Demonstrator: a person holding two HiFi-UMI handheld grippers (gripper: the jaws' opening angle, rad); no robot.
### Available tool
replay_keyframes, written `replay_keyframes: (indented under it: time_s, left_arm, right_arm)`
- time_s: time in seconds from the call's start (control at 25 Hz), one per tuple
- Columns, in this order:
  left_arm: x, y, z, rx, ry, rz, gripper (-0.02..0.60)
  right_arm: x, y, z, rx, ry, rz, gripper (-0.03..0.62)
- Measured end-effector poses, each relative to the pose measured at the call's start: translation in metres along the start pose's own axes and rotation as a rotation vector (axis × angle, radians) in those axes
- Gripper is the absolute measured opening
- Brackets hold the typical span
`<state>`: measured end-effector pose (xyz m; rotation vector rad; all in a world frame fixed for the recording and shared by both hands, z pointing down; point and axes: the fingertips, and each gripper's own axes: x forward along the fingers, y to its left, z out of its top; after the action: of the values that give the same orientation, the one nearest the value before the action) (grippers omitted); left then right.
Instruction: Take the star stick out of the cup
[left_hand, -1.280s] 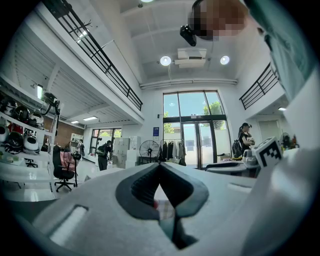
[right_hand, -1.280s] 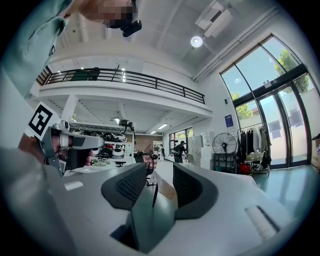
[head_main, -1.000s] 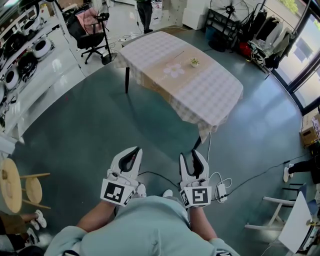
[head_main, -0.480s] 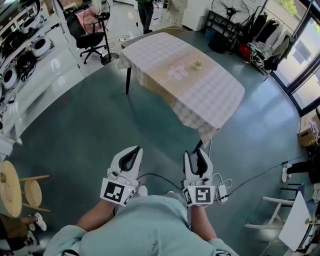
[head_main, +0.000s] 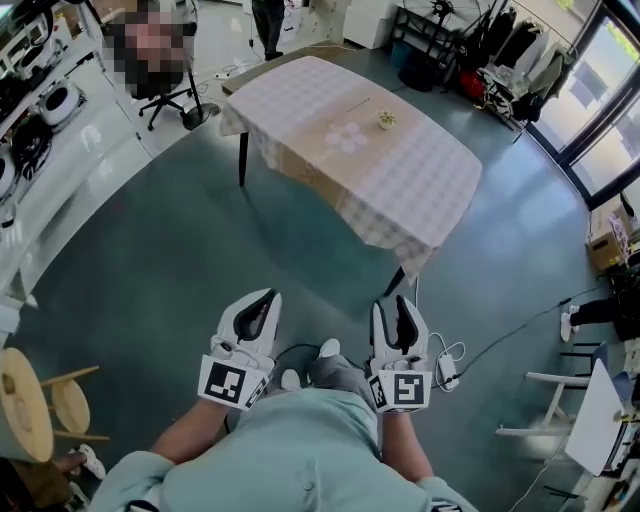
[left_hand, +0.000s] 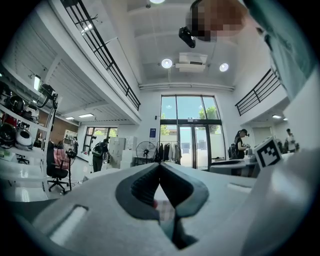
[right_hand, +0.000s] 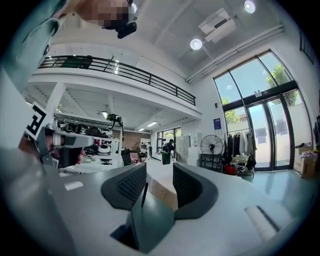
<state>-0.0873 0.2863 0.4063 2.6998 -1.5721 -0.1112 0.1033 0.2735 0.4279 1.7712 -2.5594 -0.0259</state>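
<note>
Far ahead in the head view stands a table (head_main: 420, 190) with a checked cloth. On it is a small cup (head_main: 385, 121) holding the star stick, too small to make out in detail. Both grippers hang low in front of my body, well short of the table. The left gripper (head_main: 262, 302) is shut, its jaw tips meeting in the left gripper view (left_hand: 160, 165), with nothing held. The right gripper (head_main: 397, 306) is open, a clear empty gap showing between its jaws (right_hand: 160, 175). A strip of the table (right_hand: 163, 191) shows through that gap.
Shelves (head_main: 30, 120) with appliances line the left wall, with an office chair beside them. Wooden stools (head_main: 30, 400) stand at the lower left. A cable and power strip (head_main: 446, 370) lie on the floor right of my feet. A white chair (head_main: 560, 420) stands at the right.
I have stepped forward, so the table sits a little nearer and a knee and shoe show between the grippers. Both grippers kept their pose in front of my body.
</note>
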Motion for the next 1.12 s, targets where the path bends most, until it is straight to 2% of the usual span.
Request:
replay_keyframes:
  time_s: [0.2, 0.52, 1.12]
  left_arm:
    - [0.015, 0.007, -0.001, -0.006, -0.013, 0.019, 0.003]
    - [0.041, 0.05, -0.002, 0.004, 0.001, 0.084, 0.003]
    - [0.155, 0.078, 0.002, 0.041, 0.014, 0.121, 0.003]
  right_arm:
    - [0.022, -0.007, 0.003, -0.01, -0.008, 0.028, 0.144]
    - [0.085, -0.004, 0.002, 0.022, -0.014, 0.094, 0.141]
    - [0.189, -0.067, 0.002, 0.016, -0.015, 0.138, 0.133]
